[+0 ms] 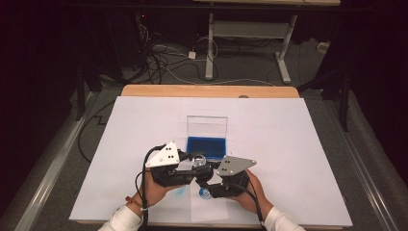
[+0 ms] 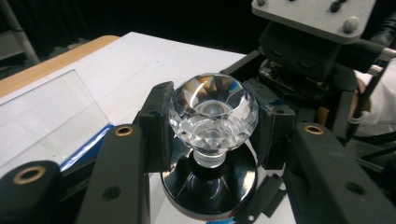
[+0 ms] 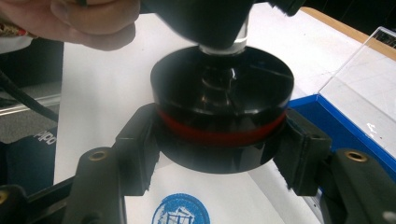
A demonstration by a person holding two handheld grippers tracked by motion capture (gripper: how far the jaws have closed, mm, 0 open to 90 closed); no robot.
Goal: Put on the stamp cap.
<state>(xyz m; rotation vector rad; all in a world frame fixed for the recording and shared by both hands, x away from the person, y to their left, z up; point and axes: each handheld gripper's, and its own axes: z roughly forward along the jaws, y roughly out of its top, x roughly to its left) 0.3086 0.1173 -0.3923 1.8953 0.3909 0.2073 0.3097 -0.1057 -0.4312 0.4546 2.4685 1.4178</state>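
Holding the stamp (image 2: 212, 140) just above its blue print (image 3: 181, 210) near the surface's (image 1: 288, 144) near edge, left gripper (image 2: 212, 126) clamped on the crystal knob, right gripper (image 3: 219, 154) on the base: lift straight, avoiding any smear.

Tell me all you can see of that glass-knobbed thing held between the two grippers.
The stamp stands upright, held above the white sheet. Its top is a clear faceted knob like cut crystal, on a short clear neck, clamped by the left gripper. Below is a glossy black round base with a red band, clamped by the right gripper. A blue round print lies beneath it.
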